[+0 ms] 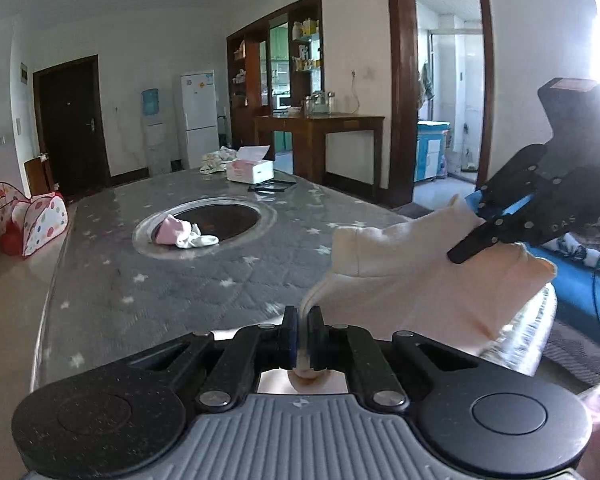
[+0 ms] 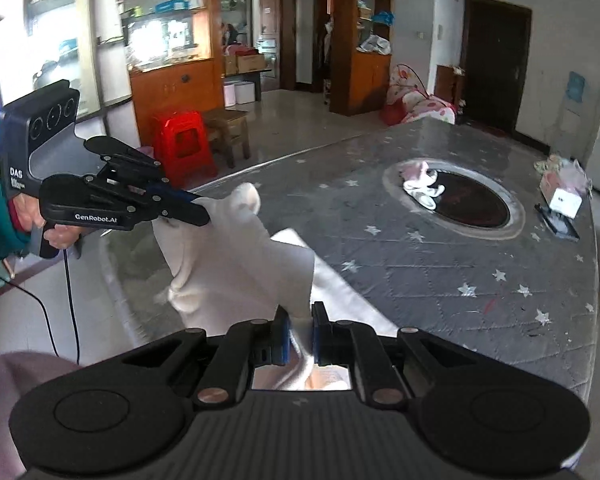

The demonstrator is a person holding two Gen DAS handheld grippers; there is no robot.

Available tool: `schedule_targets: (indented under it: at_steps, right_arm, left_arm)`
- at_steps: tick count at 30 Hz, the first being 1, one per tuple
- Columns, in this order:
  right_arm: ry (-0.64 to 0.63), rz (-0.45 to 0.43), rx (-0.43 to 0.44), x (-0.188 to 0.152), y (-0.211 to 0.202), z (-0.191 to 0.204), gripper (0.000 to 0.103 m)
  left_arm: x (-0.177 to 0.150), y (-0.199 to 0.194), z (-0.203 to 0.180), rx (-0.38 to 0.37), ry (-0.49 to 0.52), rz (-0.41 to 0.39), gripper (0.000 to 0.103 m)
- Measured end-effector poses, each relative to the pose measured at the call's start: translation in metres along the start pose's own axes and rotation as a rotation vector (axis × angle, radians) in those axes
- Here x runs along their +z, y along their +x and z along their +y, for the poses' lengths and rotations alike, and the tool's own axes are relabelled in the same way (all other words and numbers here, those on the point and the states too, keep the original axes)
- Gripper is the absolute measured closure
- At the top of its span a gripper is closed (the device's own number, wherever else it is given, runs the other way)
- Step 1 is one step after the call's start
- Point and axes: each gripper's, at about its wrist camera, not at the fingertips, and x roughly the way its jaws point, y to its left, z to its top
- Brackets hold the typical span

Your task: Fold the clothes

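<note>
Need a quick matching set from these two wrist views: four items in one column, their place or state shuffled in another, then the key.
Items:
1. cream garment
2. pink and white clothes
3. white box
4. red stool

Places or states:
A. on the floor beside the table
B. at the table's far end
C. held up by both grippers
D. in the round dark inset of the table

Pairs: 1-C, 2-D, 3-B, 4-A
</note>
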Motion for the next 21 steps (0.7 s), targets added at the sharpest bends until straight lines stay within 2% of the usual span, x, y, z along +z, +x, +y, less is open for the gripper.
schedule_targets:
  at_steps: [6, 11, 13, 17, 21]
  right_arm:
    - [0.085, 0.029, -0.027, 0.000, 0.049, -0.044, 0.094]
    - [0.197, 0.046, -0.062, -0.019, 0.090, -0.074, 0.092]
    - [0.232, 0.040, -0.076, -0.027, 0.099, -0.081, 0.086]
    - [0.264, 0.004, -0.134, -0.040, 0.099, -0.085, 0.073]
    - [0.297, -0.065, -0.216, -0.047, 0.073, -0.087, 0.069]
  left_arm:
    - [0.010, 0.063, 0.019, 0.010, -0.011, 0.080, 0.097]
    - [0.000, 0.105, 0.026, 0.071, -0.012, 0.122, 0.093]
    - [-0.004, 0.113, 0.034, 0.088, -0.047, 0.135, 0.093]
    - [-0.010, 0.117, 0.046, 0.153, -0.080, 0.144, 0.093]
    - [-0.011, 0.103, 0.054, 0.203, -0.135, 0.121, 0.087]
